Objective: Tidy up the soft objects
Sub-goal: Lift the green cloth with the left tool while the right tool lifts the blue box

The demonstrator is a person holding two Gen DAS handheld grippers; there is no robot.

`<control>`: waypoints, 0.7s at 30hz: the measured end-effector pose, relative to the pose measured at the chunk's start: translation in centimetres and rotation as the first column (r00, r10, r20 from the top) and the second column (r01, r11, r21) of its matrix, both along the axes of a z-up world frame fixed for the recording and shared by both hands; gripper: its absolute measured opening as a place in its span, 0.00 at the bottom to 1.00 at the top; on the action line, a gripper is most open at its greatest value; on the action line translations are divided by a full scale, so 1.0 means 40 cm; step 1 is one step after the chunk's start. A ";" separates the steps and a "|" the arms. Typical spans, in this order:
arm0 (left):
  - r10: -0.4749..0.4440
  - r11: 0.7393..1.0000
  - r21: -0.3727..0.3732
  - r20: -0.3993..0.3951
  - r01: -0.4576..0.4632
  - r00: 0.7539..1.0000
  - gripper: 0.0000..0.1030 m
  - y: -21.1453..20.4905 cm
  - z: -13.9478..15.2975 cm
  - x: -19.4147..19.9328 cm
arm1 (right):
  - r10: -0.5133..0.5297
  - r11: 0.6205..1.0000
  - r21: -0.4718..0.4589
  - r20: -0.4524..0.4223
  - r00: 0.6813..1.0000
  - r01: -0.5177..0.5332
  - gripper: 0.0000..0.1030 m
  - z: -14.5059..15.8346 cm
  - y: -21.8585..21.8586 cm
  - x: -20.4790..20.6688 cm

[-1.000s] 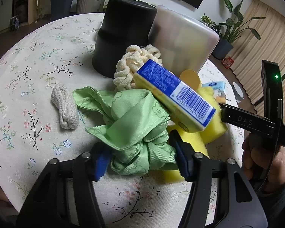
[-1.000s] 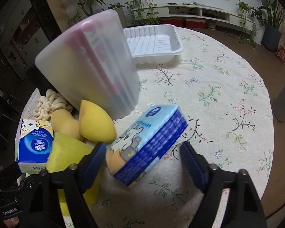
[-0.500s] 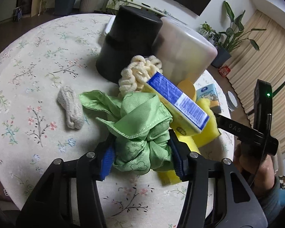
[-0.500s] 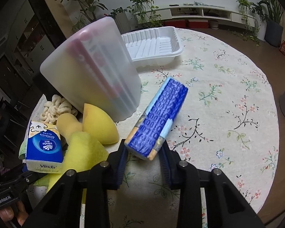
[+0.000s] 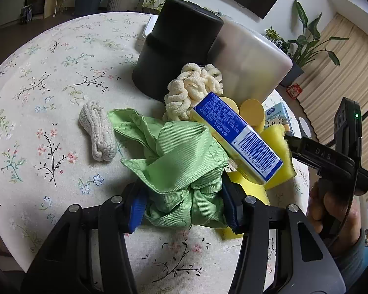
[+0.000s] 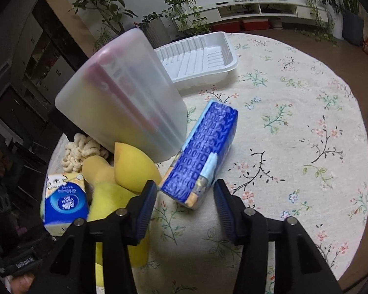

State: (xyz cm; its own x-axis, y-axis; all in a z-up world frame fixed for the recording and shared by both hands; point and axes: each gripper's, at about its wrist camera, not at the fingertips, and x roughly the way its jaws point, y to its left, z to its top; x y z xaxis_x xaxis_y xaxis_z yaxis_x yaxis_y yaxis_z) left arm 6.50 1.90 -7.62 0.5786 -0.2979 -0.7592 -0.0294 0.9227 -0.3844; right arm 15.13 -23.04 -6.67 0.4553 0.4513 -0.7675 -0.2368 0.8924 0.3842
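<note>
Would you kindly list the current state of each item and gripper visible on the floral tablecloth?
Left gripper: shut on the crumpled green cloth.
Right gripper: open, jaws just widened, pads clear of the blue tissue pack standing tilted on the cloth.
Vinda tissue pack: lying atop the yellow sponges.
Translucent plastic tub: upside down.
Black cylindrical container: upside down.
White ribbed tray: upright, empty.
Grey knitted roll: lying alone.

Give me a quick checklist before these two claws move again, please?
1. Left gripper clamps green cloth, jaws having just been closing: ok.
2. Barcoded tissue pack clear of cloth: not ok, seems to lean on it.
3. Right gripper holds blue pack: not ok; jaws have just been opening, pack loose between them.
4. White tray has room: ok.
5. Cloth free underneath: cannot tell.
</note>
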 end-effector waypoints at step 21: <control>-0.004 1.000 0.003 0.028 0.004 1.000 0.29 -0.001 0.009 -0.019 | -0.027 0.994 -0.105 0.104 0.994 0.038 0.25 0.010 0.013 0.009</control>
State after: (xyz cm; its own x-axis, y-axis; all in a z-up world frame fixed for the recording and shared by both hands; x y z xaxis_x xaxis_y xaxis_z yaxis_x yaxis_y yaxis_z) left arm 5.76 1.84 -7.26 0.5982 -0.2984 -0.7437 -0.0147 0.9238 -0.3825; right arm 15.47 -22.53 -6.27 0.5468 0.3532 -0.7591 -0.2404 0.9347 0.2618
